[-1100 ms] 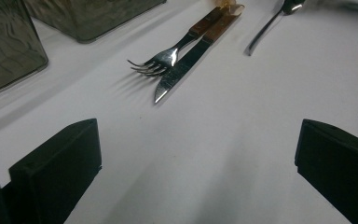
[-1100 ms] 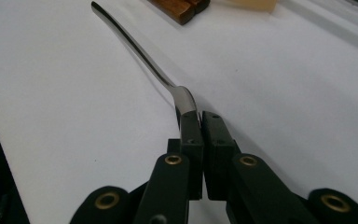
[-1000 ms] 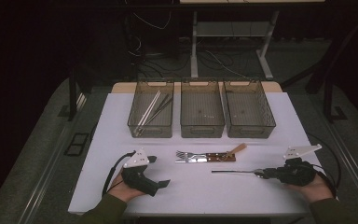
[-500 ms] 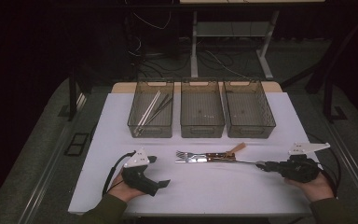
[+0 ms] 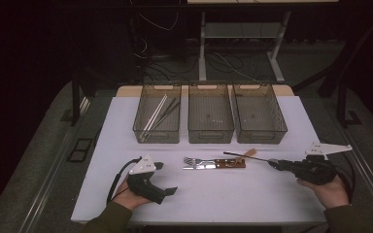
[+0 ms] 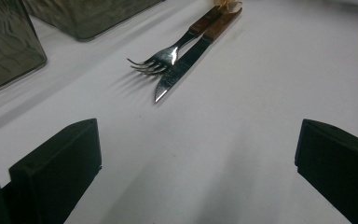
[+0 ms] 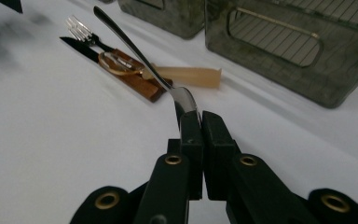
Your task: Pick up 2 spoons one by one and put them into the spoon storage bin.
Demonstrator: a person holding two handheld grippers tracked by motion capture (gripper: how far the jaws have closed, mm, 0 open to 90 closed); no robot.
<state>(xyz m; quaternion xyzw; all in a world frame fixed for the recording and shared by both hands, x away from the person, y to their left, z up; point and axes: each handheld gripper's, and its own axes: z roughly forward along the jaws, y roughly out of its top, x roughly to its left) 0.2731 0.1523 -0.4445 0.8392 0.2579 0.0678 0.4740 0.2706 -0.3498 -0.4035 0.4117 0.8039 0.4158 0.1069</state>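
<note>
Two hand-held grippers over a white bench.

Right hand-held gripper: jaws closed on one slim metal spoon, clamped at the bowl end. The handle sticks out ahead of the jaws, raised off the bench and slanting toward the middle of it. In the high view the spoon reads as a thin dark rod running left from the jaw tips, its far end over the cutlery at bench centre.

Left hand-held gripper: jaws wide apart, nothing between them; in its own view bare bench lies between the two black pads. It sits low at the front left of the bench.

Bench centre: one wood-handled metal fork and one wood-handled knife lying side by side, touching or nearly so, points to the left. A small pale flat strip, possibly wood or card, lies just beyond their handles; the material is hard to judge.

Far edge: three smoky transparent plastic bins in a row, close together. The left bin holds several long thin sticks, light and dark, count unclear.
</note>
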